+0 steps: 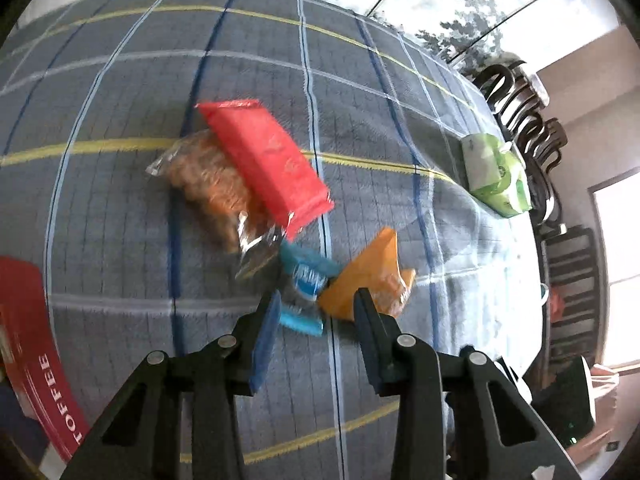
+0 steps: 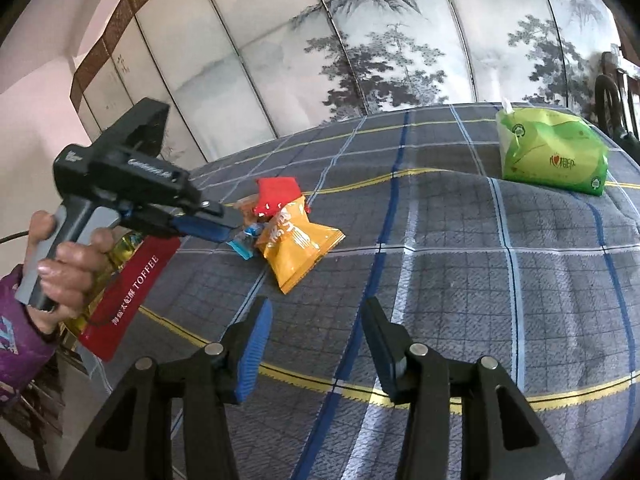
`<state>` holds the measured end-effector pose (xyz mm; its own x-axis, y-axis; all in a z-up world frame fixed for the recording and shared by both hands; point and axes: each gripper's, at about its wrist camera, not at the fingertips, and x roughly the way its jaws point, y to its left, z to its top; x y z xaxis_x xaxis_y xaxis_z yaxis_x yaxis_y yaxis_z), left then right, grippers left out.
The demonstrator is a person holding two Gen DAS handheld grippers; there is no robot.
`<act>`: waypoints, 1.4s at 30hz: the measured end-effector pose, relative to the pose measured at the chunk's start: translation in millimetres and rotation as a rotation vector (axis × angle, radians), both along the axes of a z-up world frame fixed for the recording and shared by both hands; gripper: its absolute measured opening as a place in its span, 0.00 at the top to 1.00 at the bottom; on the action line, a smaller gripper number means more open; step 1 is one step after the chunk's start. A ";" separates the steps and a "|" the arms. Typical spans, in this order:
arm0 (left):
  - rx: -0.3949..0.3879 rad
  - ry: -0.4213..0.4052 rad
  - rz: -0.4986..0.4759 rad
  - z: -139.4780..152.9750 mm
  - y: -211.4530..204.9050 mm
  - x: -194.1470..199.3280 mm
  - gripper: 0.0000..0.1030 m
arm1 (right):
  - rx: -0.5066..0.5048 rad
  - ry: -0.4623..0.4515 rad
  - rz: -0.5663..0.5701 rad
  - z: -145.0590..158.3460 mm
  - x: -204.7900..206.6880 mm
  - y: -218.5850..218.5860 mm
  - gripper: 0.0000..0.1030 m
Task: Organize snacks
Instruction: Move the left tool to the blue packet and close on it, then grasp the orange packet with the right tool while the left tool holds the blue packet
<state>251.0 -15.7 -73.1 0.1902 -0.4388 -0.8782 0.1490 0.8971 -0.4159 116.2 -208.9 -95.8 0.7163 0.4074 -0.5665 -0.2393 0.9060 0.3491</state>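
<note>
Over the checked bench, the left gripper hovered with fingers spread around the blue candy in the snack pile, seemingly lining up a pick, while the right gripper hung back, fingers spread, holding nothing.

A grey checked tablecloth with blue and yellow lines is covering most of both views. A green tissue pack is sitting at the upper right, a white tissue poking out. Behind it, a painted folding screen is spanning the top, and dark carved chairs are lining the right edge.
</note>
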 end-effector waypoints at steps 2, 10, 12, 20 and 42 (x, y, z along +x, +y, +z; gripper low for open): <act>0.034 0.002 0.003 -3.7 -4.3 6.7 0.68 | 0.000 -0.005 0.006 0.3 -0.5 0.1 0.53; 0.121 0.008 -0.022 -21.7 -20.1 13.5 0.68 | 0.029 -0.016 0.019 1.7 -1.4 -3.1 0.51; 0.131 -0.008 -0.014 -21.6 -21.8 9.6 0.78 | 0.042 -0.014 0.015 2.1 -0.4 -5.7 0.50; 0.028 -0.037 0.125 -7.4 19.1 -60.8 0.79 | 0.062 -0.005 0.005 2.0 1.1 -10.7 0.50; 0.023 -0.073 0.086 21.7 40.6 -153.0 0.79 | -0.514 -0.015 0.426 8.7 98.3 85.3 0.32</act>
<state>98.0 24.9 -51.4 0.2901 -0.3980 -0.8703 0.1002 0.9170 -0.3860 214.5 -123.6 -87.0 0.5616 0.3375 -0.7554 -0.6149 0.7812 -0.1081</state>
